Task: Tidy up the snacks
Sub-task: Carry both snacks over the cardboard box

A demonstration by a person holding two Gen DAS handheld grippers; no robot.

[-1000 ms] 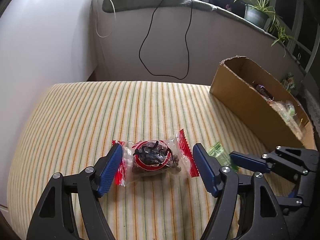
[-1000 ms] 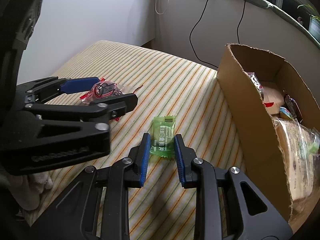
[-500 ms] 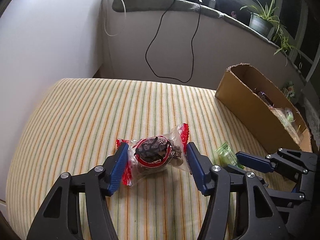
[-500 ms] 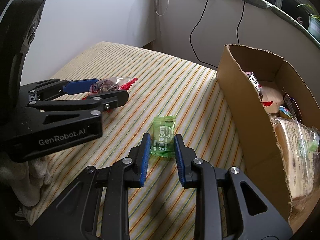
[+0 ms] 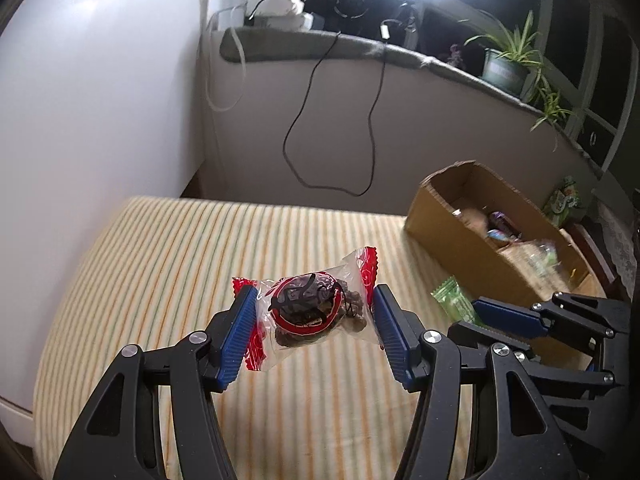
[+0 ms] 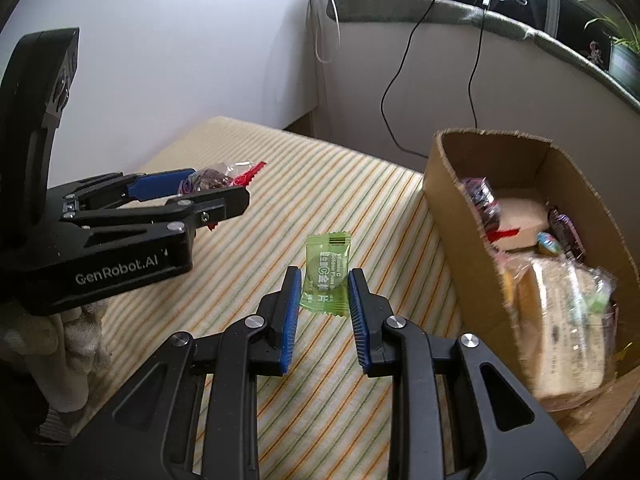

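A clear snack packet with red ends (image 5: 312, 312) hangs above the striped cloth, pinched between the blue pads of my left gripper (image 5: 314, 300). The same packet (image 6: 212, 178) shows at the left in the right wrist view, inside the left gripper (image 6: 192, 190). My right gripper (image 6: 322, 280) is shut on a small green candy packet (image 6: 326, 276), lifted off the cloth. From the left wrist view that green packet (image 5: 454, 302) sticks out of the right gripper (image 5: 476, 312). A cardboard box (image 6: 452, 200) with several snacks stands to the right.
The striped cloth (image 5: 168, 264) covers the surface, with a white wall on the left and a ledge behind. Black cables (image 5: 304, 112) hang down the back wall. A potted plant (image 5: 506, 64) stands on the ledge. A bread bag (image 6: 560, 320) fills the near end of the box.
The left jaws closed on the red-ended packet and lifted it off the cloth. The right gripper rose too, carrying the green packet. Both views now look from higher up.
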